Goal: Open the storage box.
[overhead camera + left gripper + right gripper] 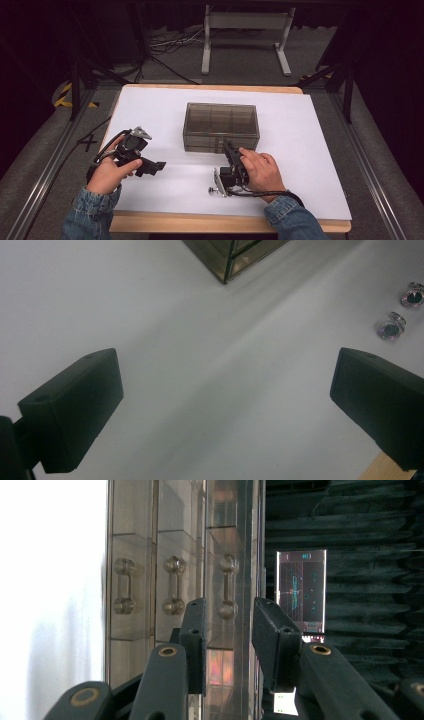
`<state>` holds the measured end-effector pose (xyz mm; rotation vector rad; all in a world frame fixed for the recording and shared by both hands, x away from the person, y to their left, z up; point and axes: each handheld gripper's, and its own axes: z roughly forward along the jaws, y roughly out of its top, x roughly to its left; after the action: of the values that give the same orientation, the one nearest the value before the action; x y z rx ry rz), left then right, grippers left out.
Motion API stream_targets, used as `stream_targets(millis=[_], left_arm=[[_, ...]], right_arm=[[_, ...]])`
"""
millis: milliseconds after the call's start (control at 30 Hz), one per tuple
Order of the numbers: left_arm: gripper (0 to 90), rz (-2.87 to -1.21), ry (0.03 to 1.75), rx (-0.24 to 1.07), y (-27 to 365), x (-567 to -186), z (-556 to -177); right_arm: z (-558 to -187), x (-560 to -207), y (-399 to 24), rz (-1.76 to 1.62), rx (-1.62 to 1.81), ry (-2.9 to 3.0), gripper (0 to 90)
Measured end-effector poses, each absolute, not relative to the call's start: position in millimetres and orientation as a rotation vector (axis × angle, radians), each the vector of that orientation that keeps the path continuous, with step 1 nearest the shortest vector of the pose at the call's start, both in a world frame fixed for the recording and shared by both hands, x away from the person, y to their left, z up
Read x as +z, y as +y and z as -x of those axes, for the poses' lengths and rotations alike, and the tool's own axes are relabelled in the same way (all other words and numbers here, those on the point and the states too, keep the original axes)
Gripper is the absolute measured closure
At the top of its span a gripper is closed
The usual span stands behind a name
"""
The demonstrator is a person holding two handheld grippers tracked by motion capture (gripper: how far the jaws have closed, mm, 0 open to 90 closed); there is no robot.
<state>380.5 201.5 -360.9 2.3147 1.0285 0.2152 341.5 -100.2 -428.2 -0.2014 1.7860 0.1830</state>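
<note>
A smoky see-through drawer box (221, 125) stands in the middle of the white table (310, 150). My right gripper (231, 151) lies turned on its side at the box's front face. In the right gripper view its jaws (229, 640) stand either side of the lower end of one drawer handle (228, 586), with a gap on each side. Two more handles (174, 585) sit to the left of it. My left gripper (152, 169) rests on the table left of the box, its jaws (227, 405) wide open over bare table, and a corner of the box (230, 260) lies ahead of it.
Two small shiny round pieces (391, 327) lie on the table near the right gripper's body. Behind the table stand a white metal frame (245, 30) and floor cables. A lit screen (301, 590) glows past the box. The table's wooden front edge (200, 222) runs near the person's sleeves.
</note>
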Motion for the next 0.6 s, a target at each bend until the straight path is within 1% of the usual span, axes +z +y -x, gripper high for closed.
stream_targets(millis=[333, 600], left_arm=[[1.5, -2.316, 1.026, 0.214, 201.9, -360.7, -380.5], [1.5, -2.315, 1.028, 0.217, 201.8, -360.4, -380.1]], right_arm=[[-348.6, -433.7, -92.4, 0.195, 0.144, 1.765, 70.8], [-350.4, -435.4, -88.5, 0.177, 0.124, 1.743, 75.4]])
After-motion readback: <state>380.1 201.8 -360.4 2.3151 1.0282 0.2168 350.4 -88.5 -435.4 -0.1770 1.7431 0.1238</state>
